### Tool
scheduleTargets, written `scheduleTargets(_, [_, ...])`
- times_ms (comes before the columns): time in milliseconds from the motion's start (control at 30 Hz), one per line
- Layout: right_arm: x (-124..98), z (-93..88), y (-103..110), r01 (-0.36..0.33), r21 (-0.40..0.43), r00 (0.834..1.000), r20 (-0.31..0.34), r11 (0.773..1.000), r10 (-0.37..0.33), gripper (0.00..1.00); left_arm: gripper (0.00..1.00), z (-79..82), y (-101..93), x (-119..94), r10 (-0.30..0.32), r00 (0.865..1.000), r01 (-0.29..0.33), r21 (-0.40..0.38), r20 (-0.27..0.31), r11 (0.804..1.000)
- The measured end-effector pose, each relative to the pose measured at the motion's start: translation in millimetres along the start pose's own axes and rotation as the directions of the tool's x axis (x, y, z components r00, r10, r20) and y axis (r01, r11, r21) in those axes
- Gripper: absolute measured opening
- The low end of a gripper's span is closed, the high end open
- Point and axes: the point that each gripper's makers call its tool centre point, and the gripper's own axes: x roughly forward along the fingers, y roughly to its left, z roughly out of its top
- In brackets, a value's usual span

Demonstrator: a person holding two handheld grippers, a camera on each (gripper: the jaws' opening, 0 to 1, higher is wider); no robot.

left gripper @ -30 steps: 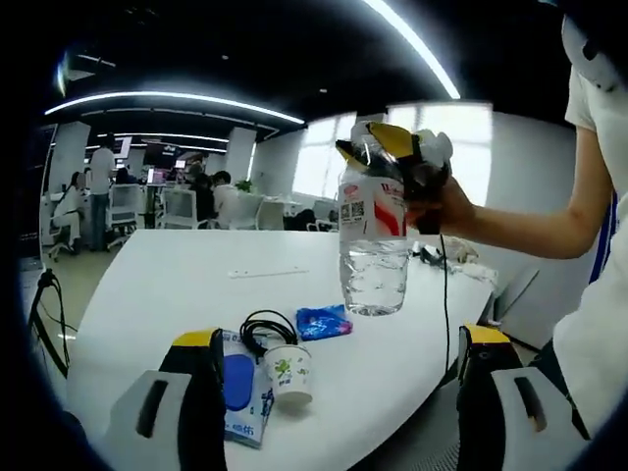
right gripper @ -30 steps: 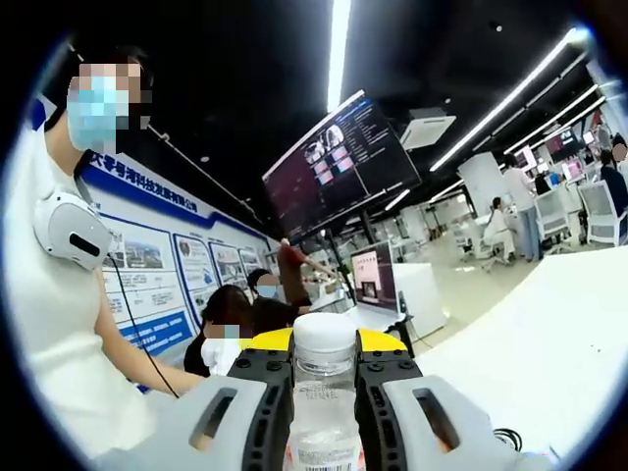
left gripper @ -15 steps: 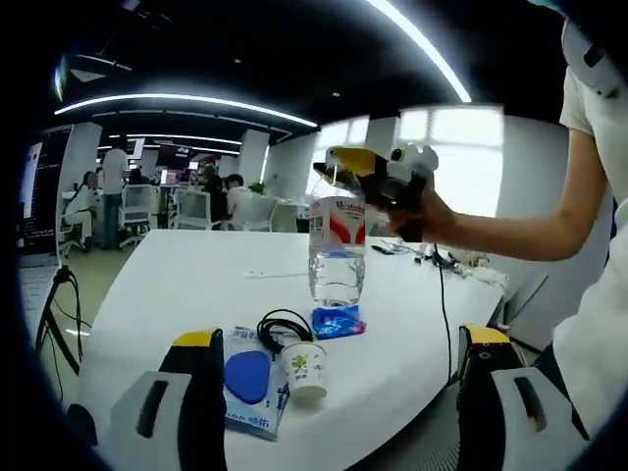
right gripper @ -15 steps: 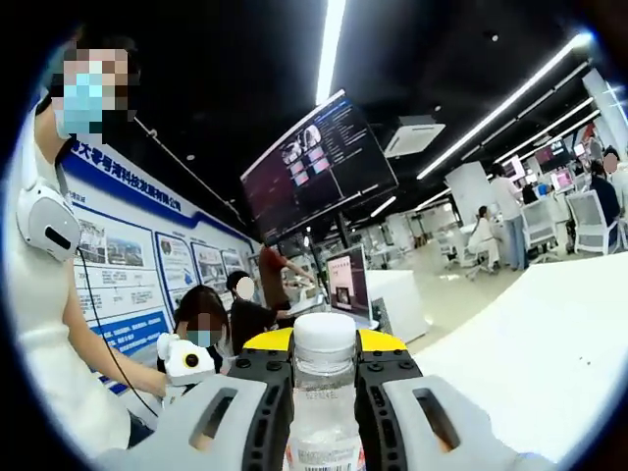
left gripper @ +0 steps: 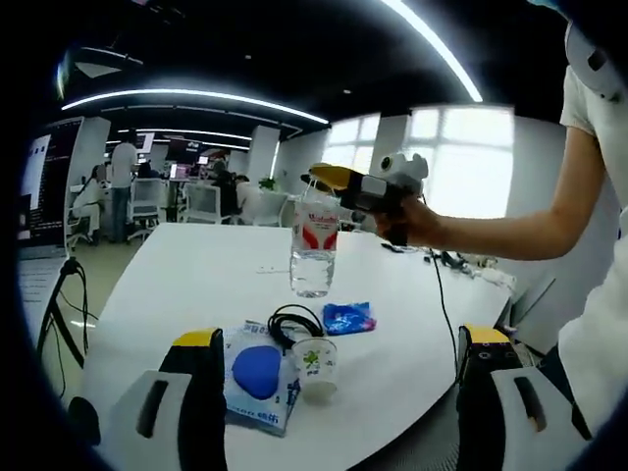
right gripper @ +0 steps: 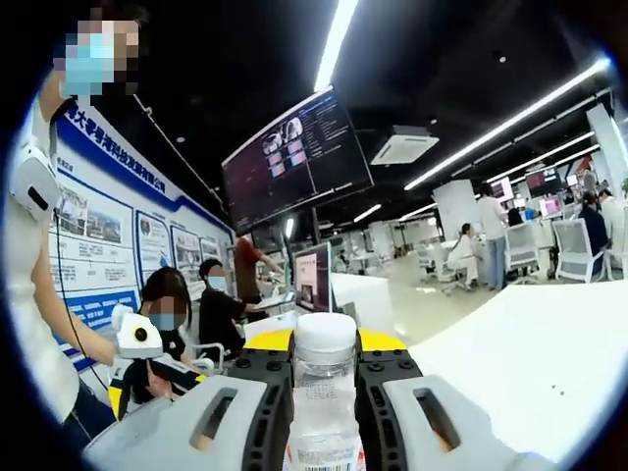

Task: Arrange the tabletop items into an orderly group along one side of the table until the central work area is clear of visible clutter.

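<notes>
Your right gripper is clamped on the water bottle just under its white cap, which keeps the bottle hanging upright with the water settled at the bottom. In the left gripper view it sits out over the middle of the white table, its base at or just above the surface; I can't tell whether it touches. Your left gripper holds nothing, jaws spread wide, low at the near edge. Just beyond it the small clutter is already bunched: a wipes pack lying flat, a paper cup upright beside it, a coiled black cable behind the cup, and a blue packet a little further out. Judging by that cluster, the bottle belongs beside it, so you'd bring it nearer this edge before letting go.
</notes>
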Motion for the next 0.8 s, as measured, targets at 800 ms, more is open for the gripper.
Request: scheduleTargets(800, [33, -46.2, -86, 0.058, -0.135, 0.998, -0.023, 0.989, -0.062, 0.18, 0.93, -17.5, 5.4, 2, 0.052, 0.997, -0.054, -0.034, -0.062, 0.998])
